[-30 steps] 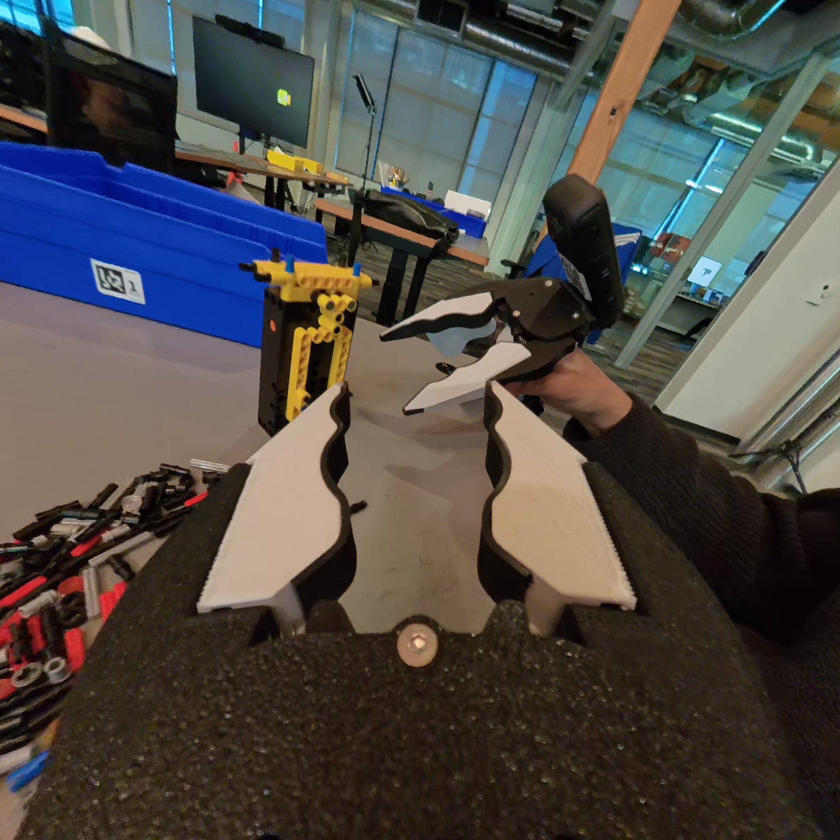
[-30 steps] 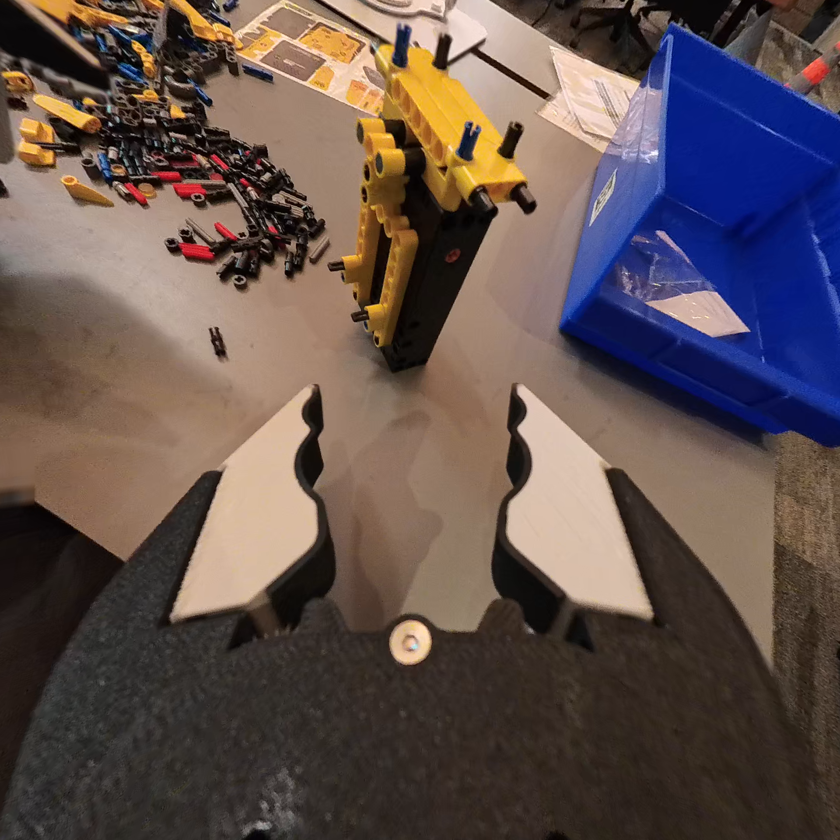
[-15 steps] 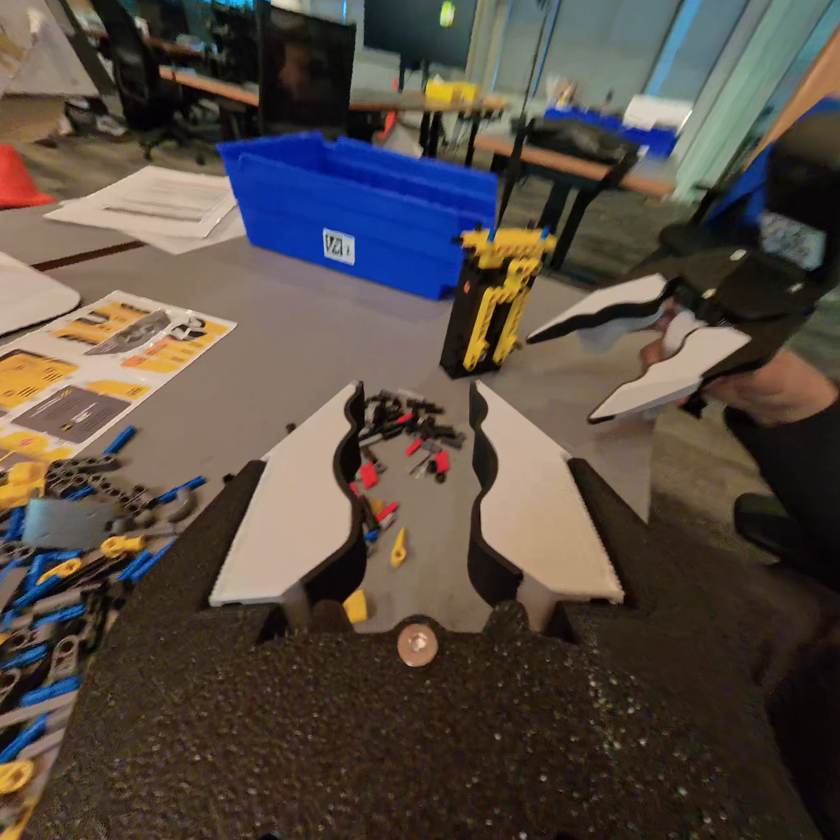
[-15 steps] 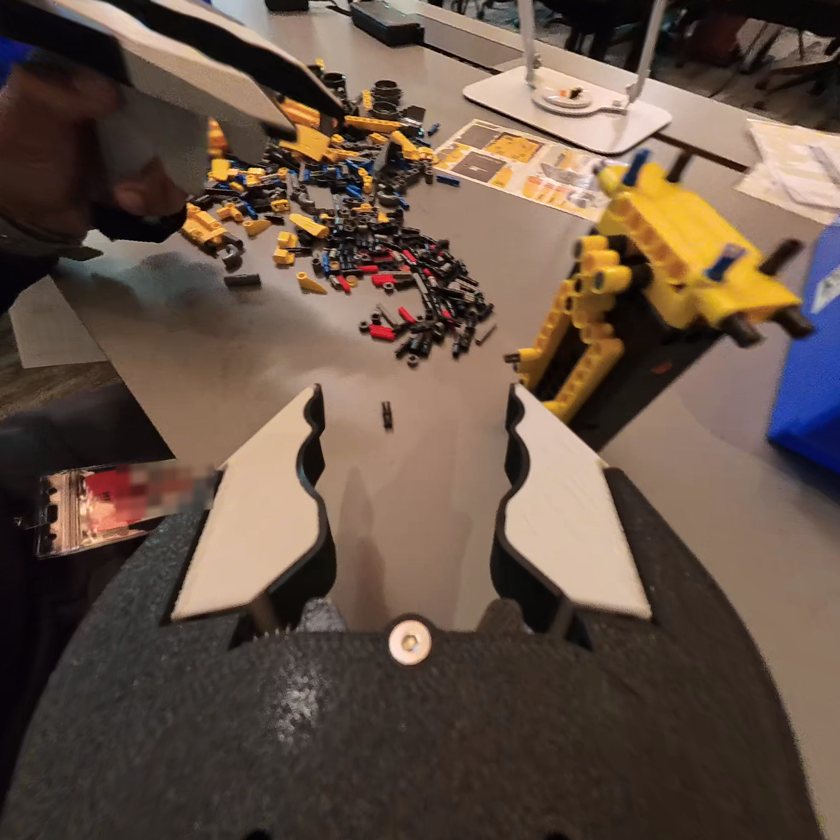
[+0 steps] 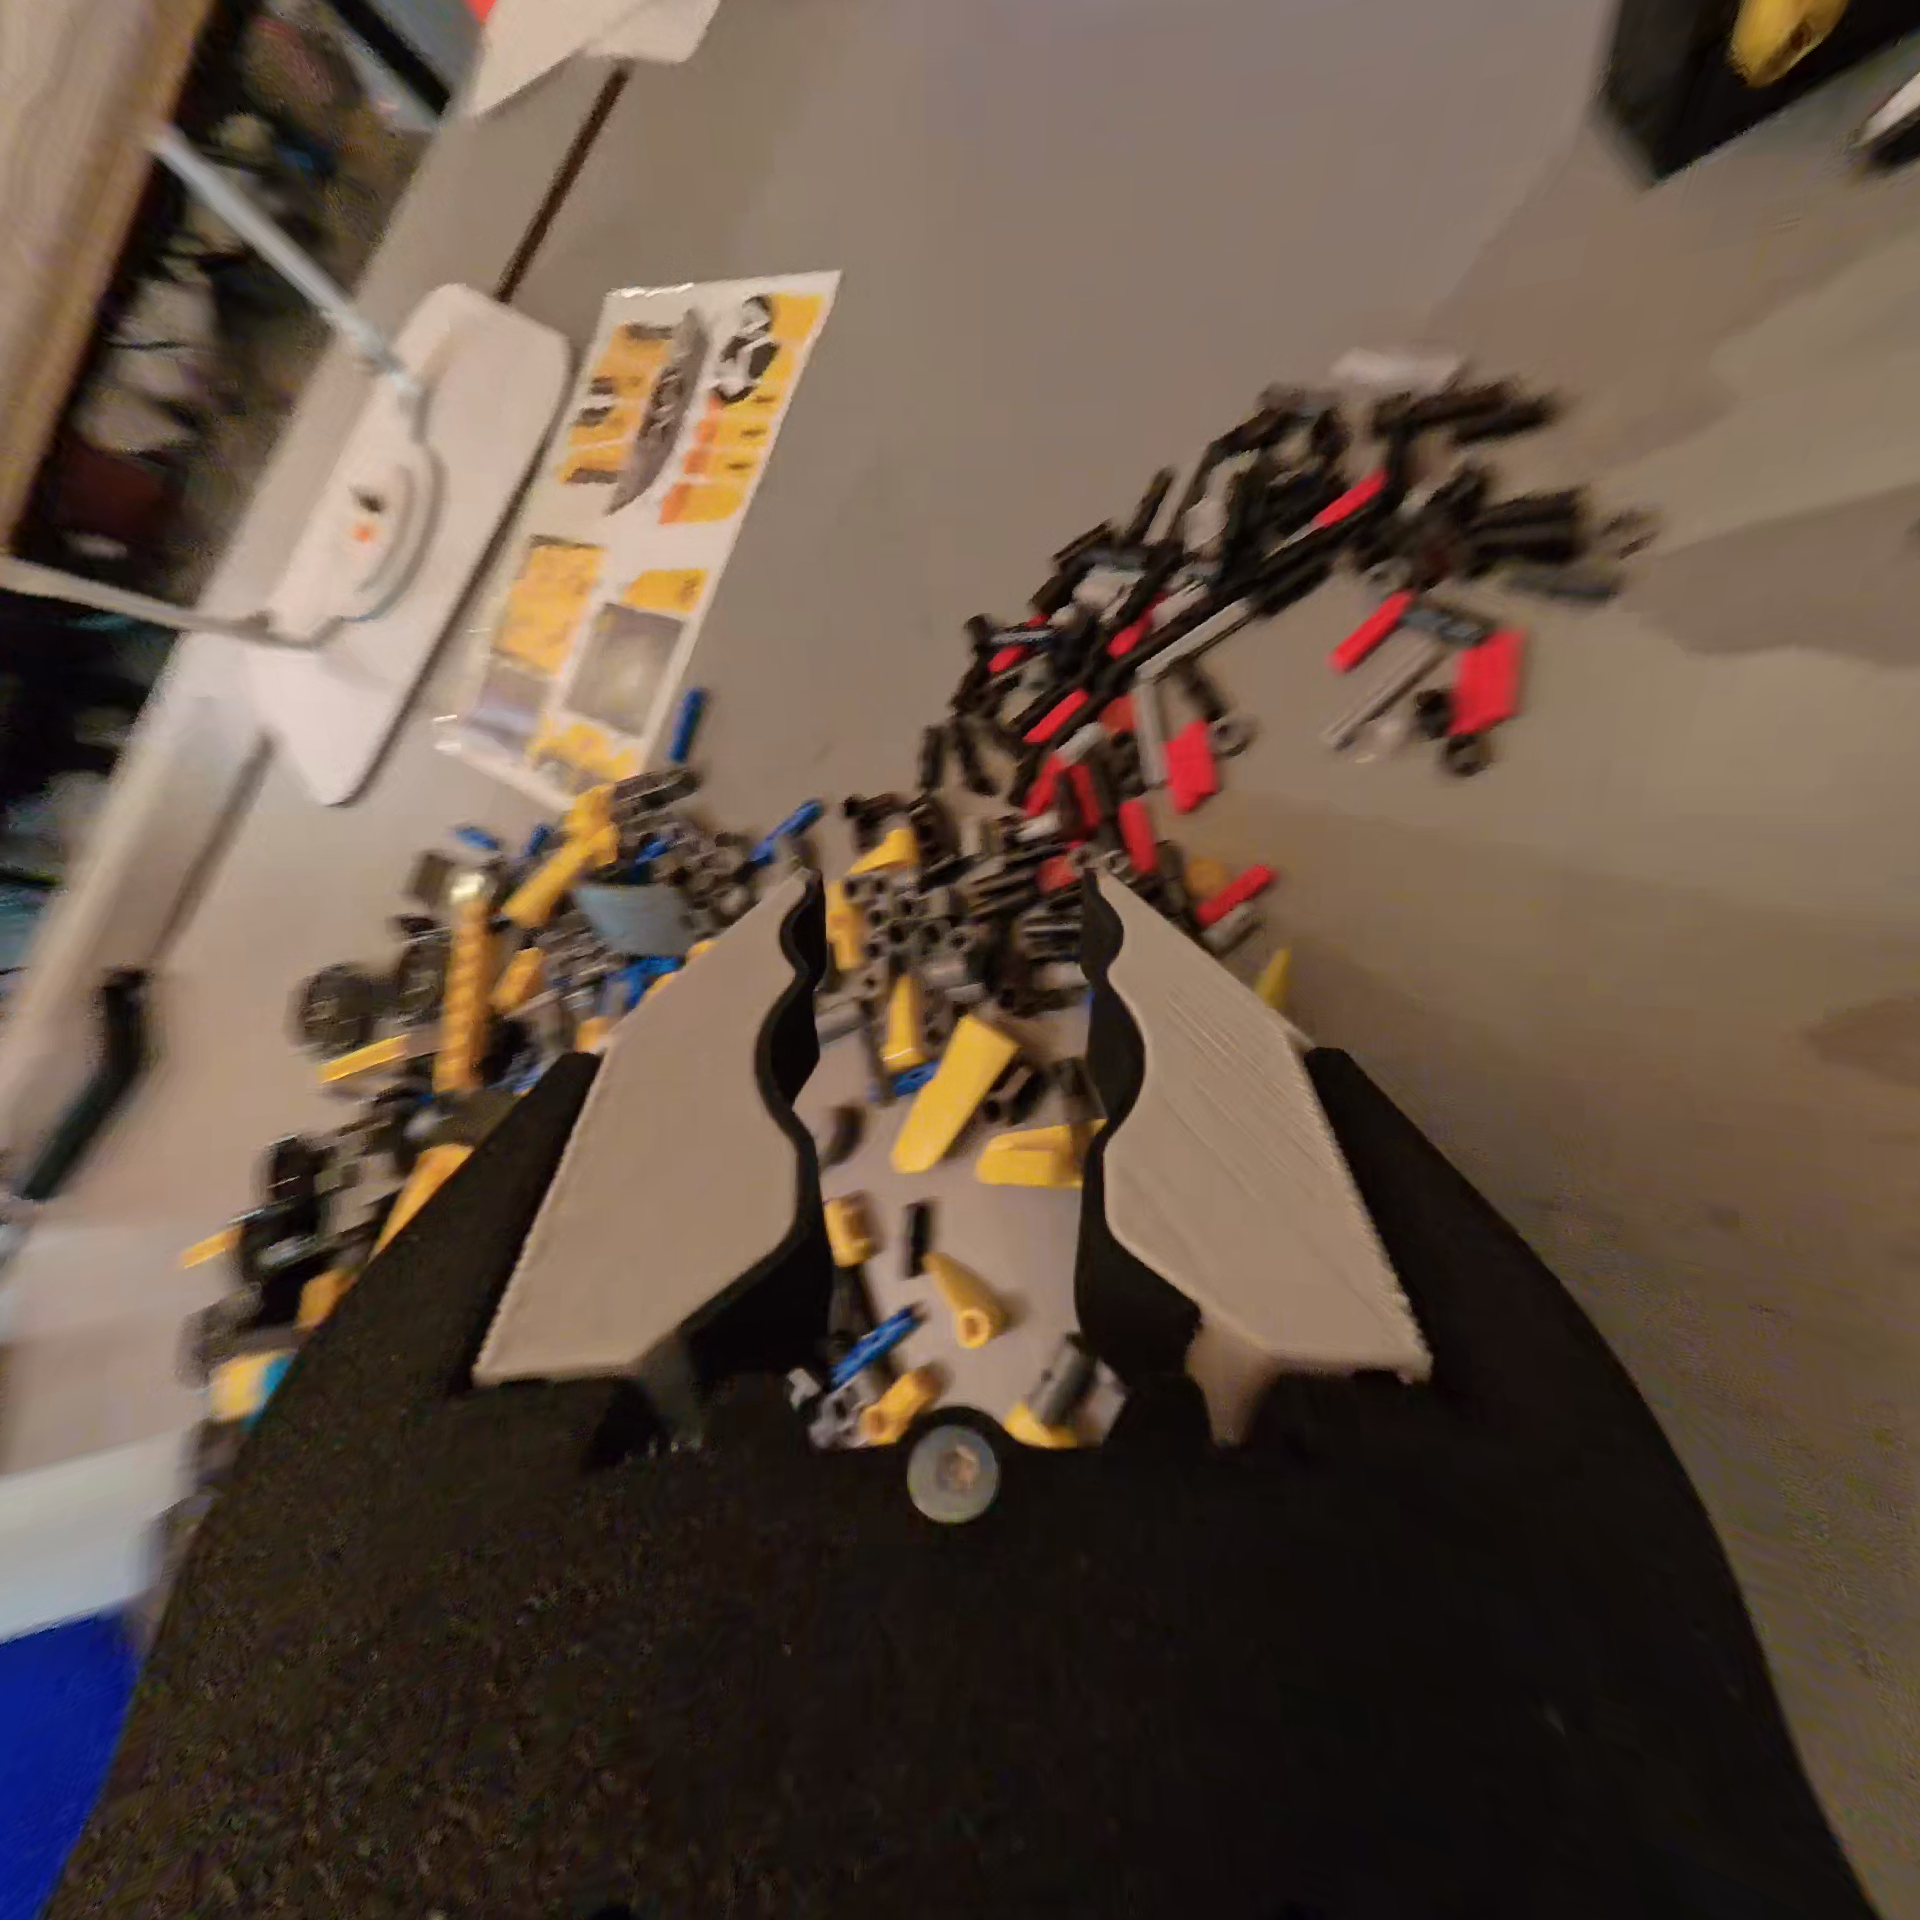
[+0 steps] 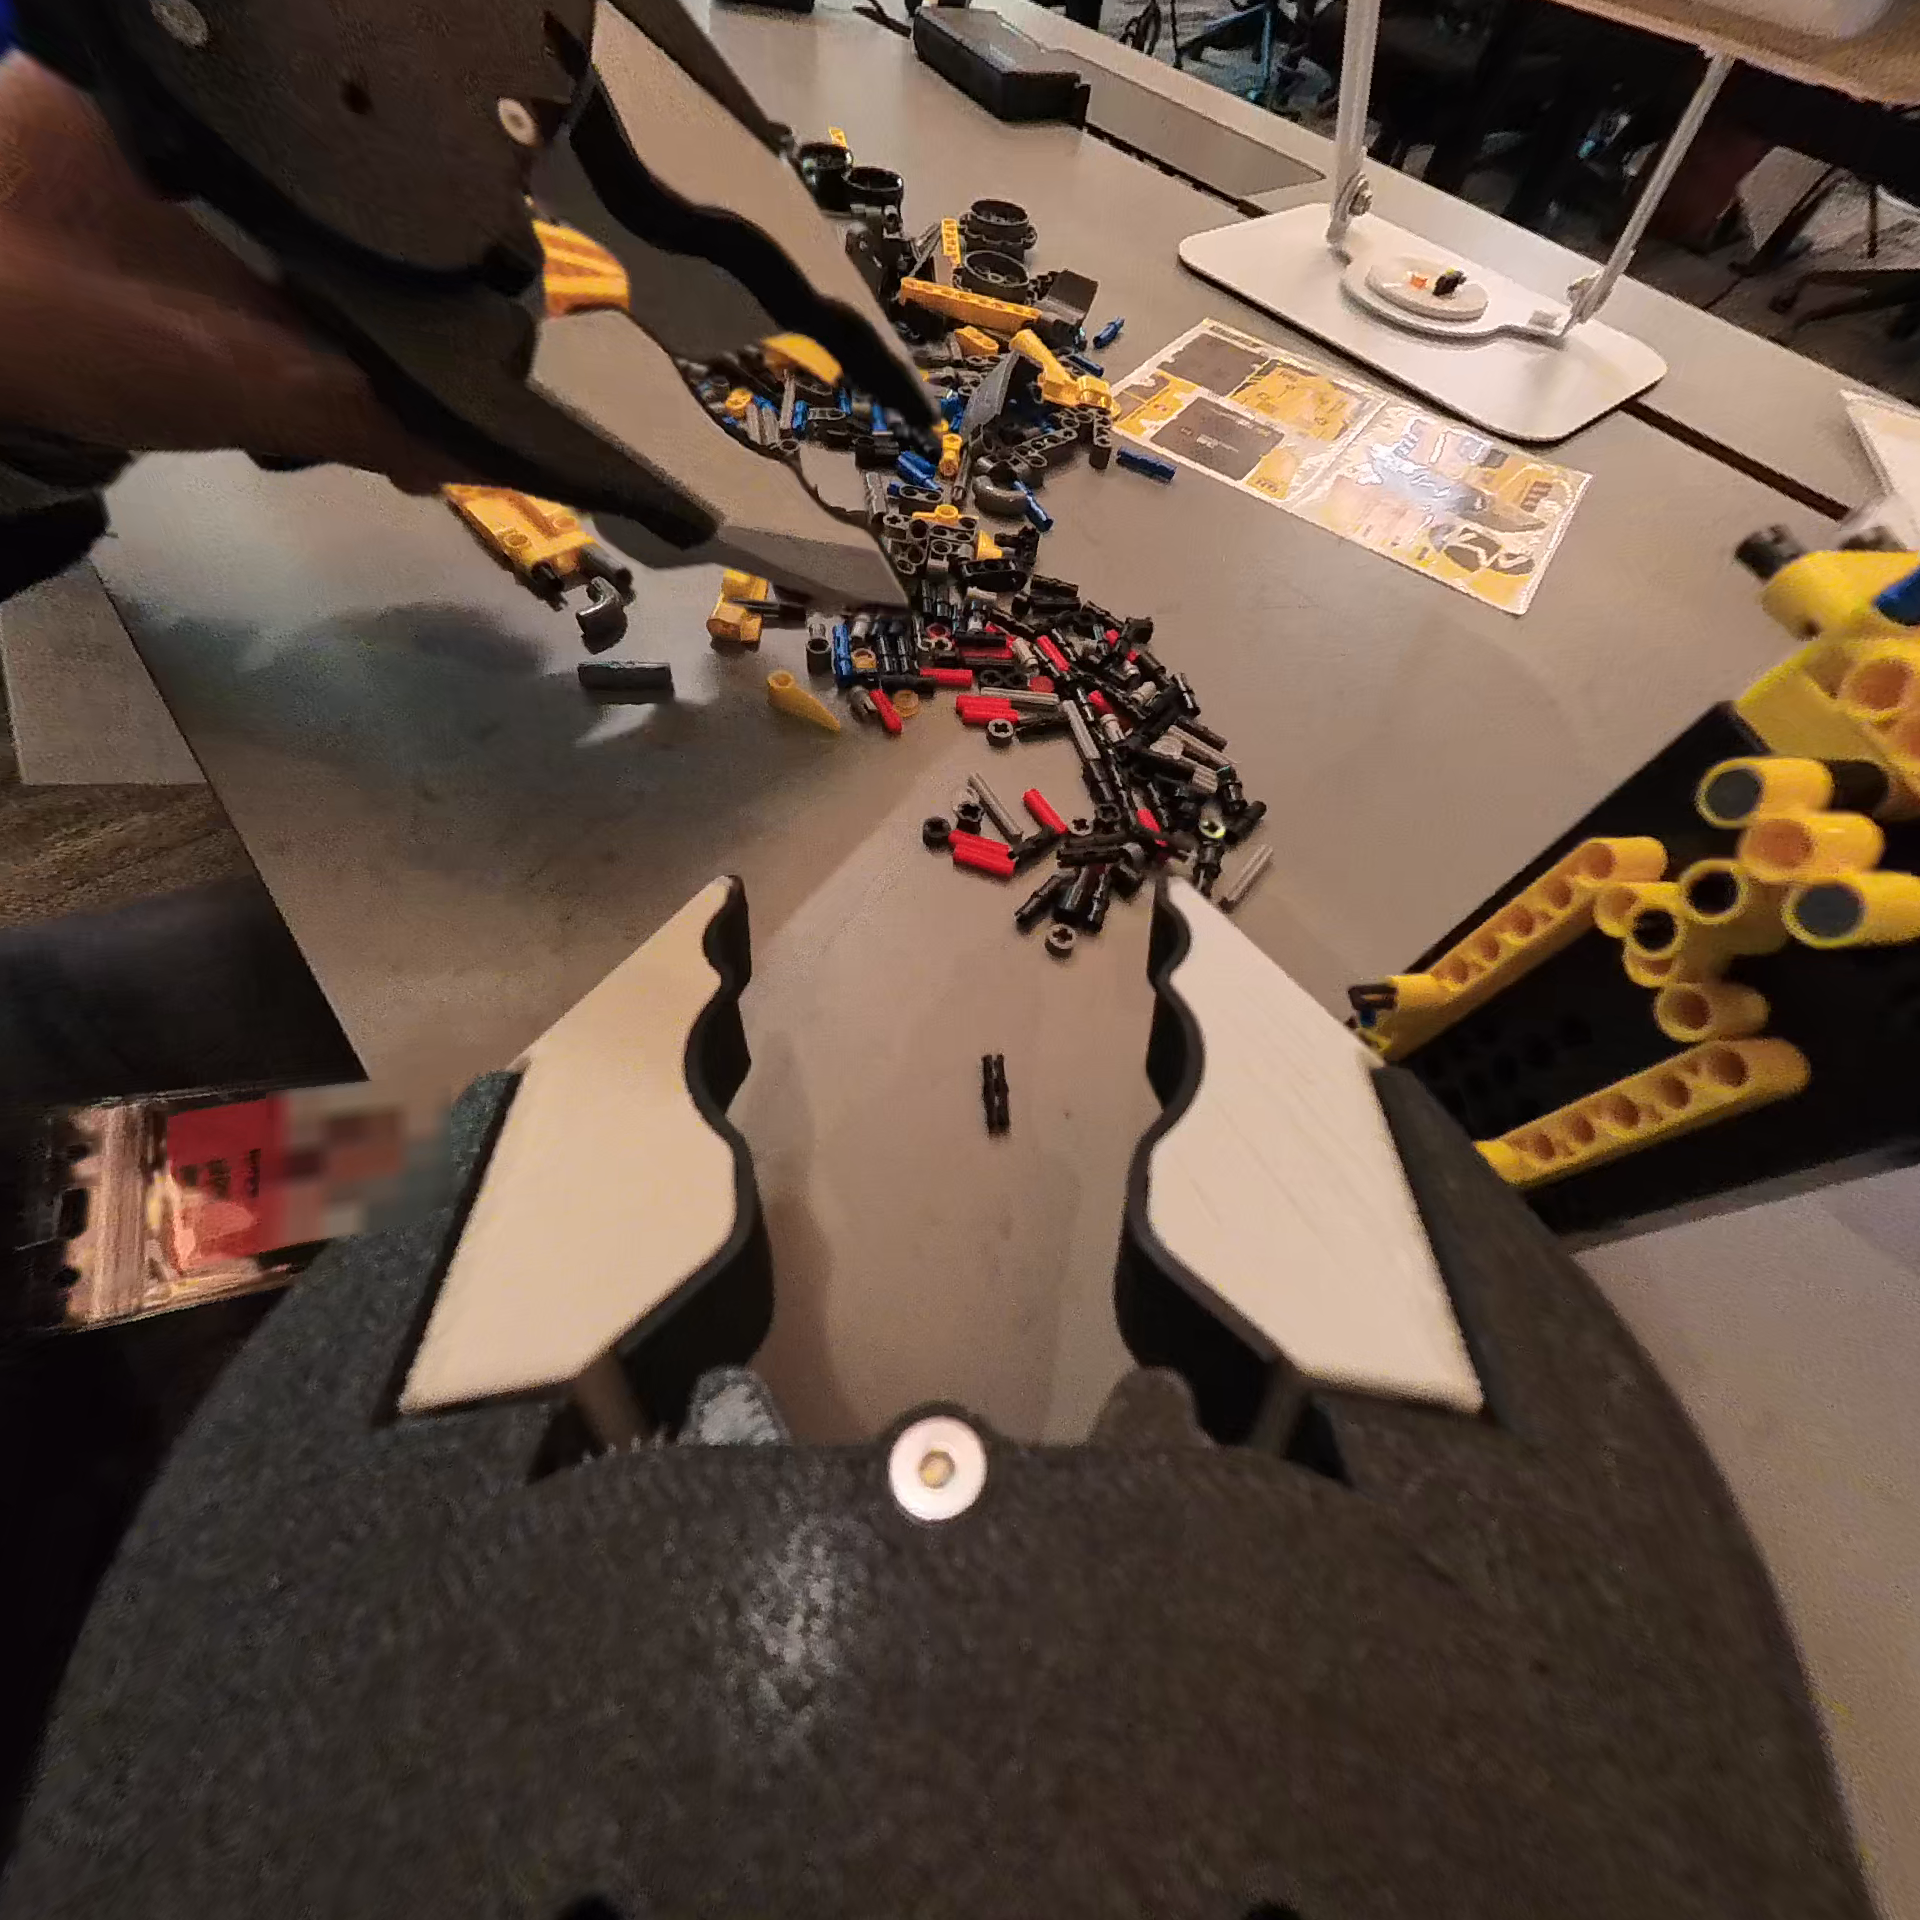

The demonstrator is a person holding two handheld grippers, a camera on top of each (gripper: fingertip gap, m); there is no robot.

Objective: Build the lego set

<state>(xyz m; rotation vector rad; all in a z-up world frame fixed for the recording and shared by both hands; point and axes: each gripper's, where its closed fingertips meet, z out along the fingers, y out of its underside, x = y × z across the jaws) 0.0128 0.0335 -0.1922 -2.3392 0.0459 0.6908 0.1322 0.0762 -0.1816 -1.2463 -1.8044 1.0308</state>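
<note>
Below the gaping left tool (image 5: 951, 904) lie loose bricks (image 5: 935, 1039).

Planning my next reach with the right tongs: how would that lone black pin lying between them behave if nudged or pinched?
The black pin is a small rod lying flat on the smooth grey table, so a nudge would probably roll or skid it. It looks rigid and very light. Against the right tongs' broad fingers it is tiny, so it may slip out.

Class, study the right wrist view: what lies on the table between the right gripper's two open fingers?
In the right wrist view, one small black pin lies alone on the bare grey table between the right gripper fingers, untouched by either.
</note>
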